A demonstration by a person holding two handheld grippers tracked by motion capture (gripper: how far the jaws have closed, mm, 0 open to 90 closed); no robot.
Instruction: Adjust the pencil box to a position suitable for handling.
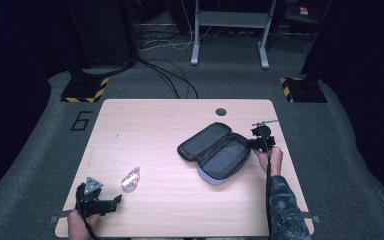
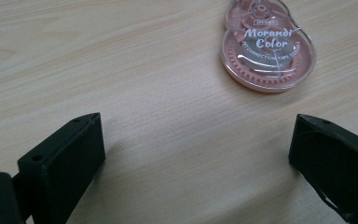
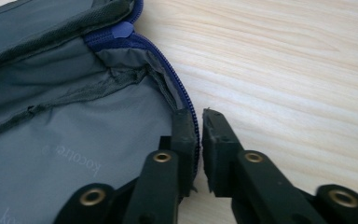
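Forearms reach over a pale wooden table [image 1: 145, 125] on grey carpet [image 1: 30, 150].

The left gripper [image 1: 111, 201] is held low with jaws spread wide. The right gripper [image 3: 199, 135] is extended forward, jaws closed together.

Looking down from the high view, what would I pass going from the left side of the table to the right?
The left black claw in a hand at the near left corner → a small pink, see-through correction tape dispenser lying flat → an open dark grey zip pencil case with a blue edge → the right black claw, pinching that case's rim.
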